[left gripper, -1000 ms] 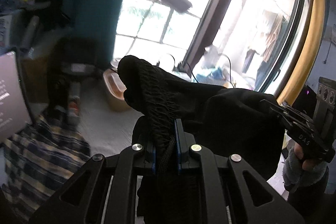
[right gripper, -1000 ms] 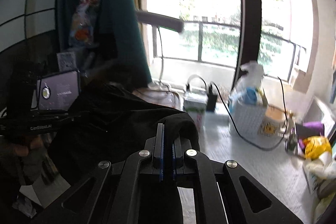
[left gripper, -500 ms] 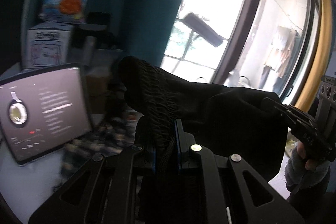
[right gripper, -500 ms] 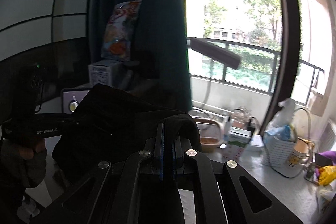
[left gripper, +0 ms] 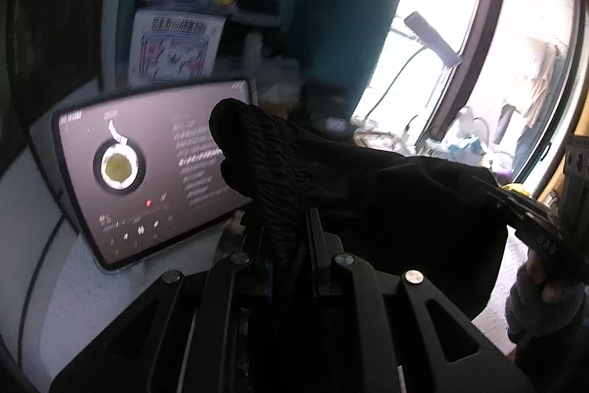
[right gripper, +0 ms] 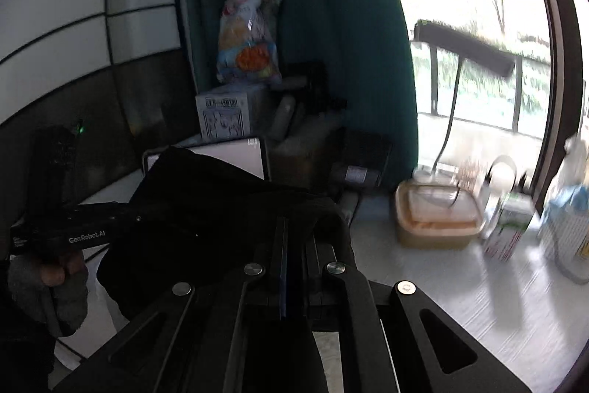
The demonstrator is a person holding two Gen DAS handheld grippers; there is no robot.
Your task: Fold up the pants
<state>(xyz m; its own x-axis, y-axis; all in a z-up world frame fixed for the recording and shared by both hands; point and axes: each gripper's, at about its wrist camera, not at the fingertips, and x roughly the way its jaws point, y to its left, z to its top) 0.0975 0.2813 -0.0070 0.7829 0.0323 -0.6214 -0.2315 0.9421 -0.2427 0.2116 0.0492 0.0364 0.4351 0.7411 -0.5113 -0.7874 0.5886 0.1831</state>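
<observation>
The black pants (left gripper: 368, 194) hang in the air, stretched between the two grippers, above the white table (right gripper: 460, 286). On the left, the left gripper (left gripper: 289, 245) is pinched on the ribbed waistband, which bunches up past its tips in front of the grey screen (left gripper: 147, 164). On the right, the right gripper (right gripper: 292, 242) is pressed together on a fold of the cloth. Only the right view shows the free table surface, bounded far off by a tan tub (right gripper: 438, 220) and a carton (right gripper: 506, 231) near the window. Only the left view shows the screen's dial. Since a second ago both cameras have swung leftward toward the teal curtain (right gripper: 331, 24); the plaid cloth has left view.
</observation>
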